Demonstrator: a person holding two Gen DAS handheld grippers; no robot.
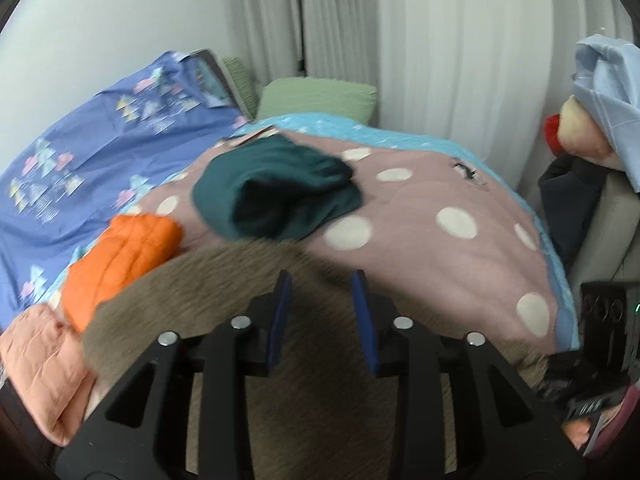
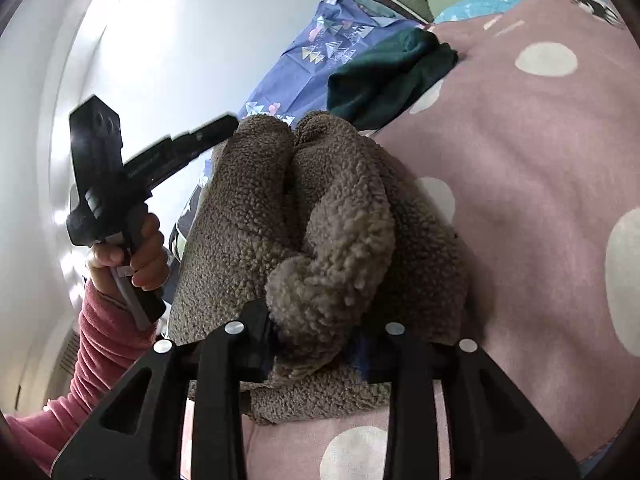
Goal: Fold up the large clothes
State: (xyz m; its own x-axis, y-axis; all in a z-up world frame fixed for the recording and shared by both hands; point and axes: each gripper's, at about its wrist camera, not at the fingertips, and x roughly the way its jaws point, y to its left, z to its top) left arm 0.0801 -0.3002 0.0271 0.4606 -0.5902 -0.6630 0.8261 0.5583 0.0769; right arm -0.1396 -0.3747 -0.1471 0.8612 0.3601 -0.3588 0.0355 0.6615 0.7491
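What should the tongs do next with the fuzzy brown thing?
Probably lower the bunch in the right tongs and lay it flat on the spotted quilt. The brown fleece garment is bunched up in a lump between those tongs, not yet a neat fold. The left tongs stand open over it, holding nothing.
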